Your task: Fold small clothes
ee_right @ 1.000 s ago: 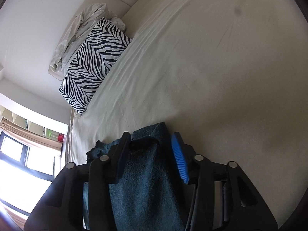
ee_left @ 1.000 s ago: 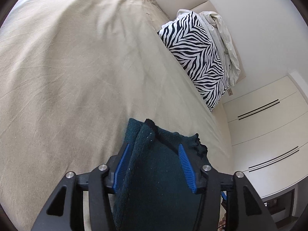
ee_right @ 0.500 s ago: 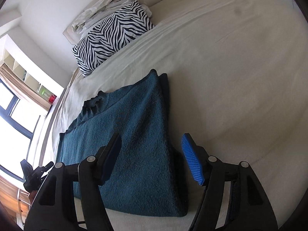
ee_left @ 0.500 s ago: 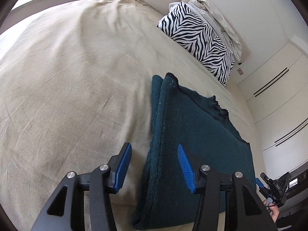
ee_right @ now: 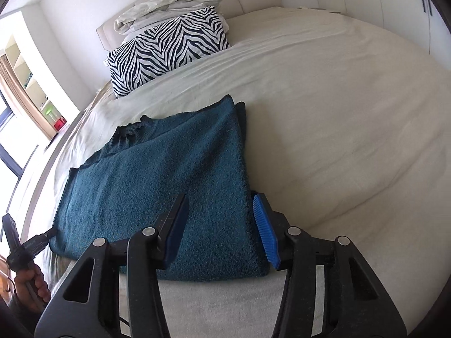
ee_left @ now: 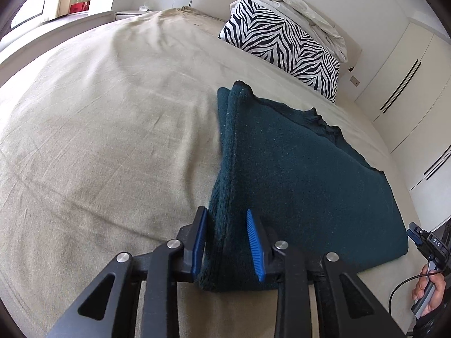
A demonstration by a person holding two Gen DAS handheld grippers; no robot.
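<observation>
A dark teal knitted sweater (ee_left: 296,174) lies flat on the beige bed sheet (ee_left: 98,140), folded into a long panel with its collar at the far edge. My left gripper (ee_left: 227,242) straddles the near left corner of the sweater, its blue jaws close to the folded edge but with a gap showing. In the right wrist view the sweater (ee_right: 169,174) fills the lower middle. My right gripper (ee_right: 222,225) is open, with its jaws spread wide over the near right corner.
A zebra-striped pillow (ee_left: 282,45) and a crumpled white duvet (ee_left: 304,11) lie at the head of the bed. White wardrobe doors (ee_left: 408,84) stand on the right. The other gripper and hand show at each view's edge (ee_left: 428,253).
Both grippers let go of the sweater and drew back toward its near edge. The sweater went from lifted to lying flat. My left jaws have since narrowed around the left corner.
</observation>
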